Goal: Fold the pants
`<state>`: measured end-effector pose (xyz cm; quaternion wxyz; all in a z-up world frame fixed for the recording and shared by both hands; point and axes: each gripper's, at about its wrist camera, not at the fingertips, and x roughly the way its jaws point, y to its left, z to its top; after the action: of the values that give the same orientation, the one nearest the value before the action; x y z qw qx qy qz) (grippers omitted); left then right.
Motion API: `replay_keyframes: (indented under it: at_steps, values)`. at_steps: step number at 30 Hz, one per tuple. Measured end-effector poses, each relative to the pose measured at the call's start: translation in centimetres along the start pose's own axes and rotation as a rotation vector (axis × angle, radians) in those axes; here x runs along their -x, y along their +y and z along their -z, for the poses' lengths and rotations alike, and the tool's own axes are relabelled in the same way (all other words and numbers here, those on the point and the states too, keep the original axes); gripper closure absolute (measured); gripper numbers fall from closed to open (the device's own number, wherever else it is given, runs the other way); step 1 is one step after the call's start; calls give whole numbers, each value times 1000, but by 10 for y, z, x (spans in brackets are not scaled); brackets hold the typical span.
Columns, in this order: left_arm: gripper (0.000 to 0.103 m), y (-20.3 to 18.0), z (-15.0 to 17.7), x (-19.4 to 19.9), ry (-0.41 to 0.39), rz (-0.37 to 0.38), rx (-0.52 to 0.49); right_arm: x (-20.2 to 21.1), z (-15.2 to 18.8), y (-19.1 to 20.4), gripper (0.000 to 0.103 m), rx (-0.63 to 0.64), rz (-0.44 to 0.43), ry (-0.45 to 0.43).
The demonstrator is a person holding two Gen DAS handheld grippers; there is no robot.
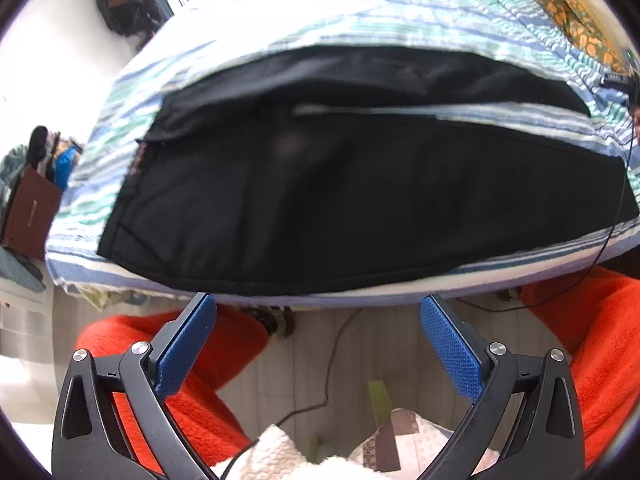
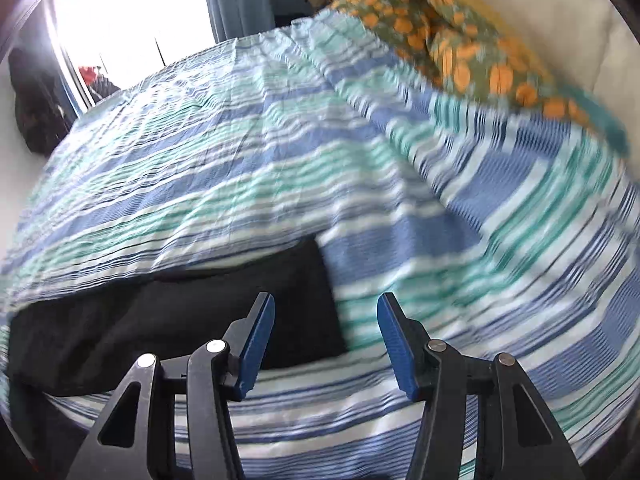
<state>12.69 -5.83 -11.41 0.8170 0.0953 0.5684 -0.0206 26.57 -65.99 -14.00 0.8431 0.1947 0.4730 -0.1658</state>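
Observation:
Black pants [image 1: 340, 184] lie flat on a bed with a blue, green and white striped sheet [image 1: 280, 28], the two legs side by side with a thin strip of sheet between them. My left gripper [image 1: 318, 308] is open and empty, off the bed's near edge, just below the pants' lower edge. In the right wrist view one end of the pants [image 2: 180, 312] lies at the lower left on the sheet [image 2: 280, 140]. My right gripper [image 2: 326, 308] is open and empty, above the sheet beside that end's right edge.
An orange-and-green patterned cloth [image 2: 460, 40] lies bunched at the head of the bed. Red-orange fabric [image 1: 592, 360] and a thin black cable [image 1: 328, 380] show below the bed edge over the floor. A brown box [image 1: 32, 212] and dark bags [image 1: 128, 0] stand at the left.

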Motion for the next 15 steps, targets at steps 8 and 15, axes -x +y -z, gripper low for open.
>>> replay_keyframes:
  at_steps: [8,15]
  values:
    - [1,-9,-10,-13,19,-20,-35,-68,40,-26,56,-281,-179,-84]
    - [1,-2,-17,-20,52,-38,-7,-26,-3,-21,99,-255,-243,-80]
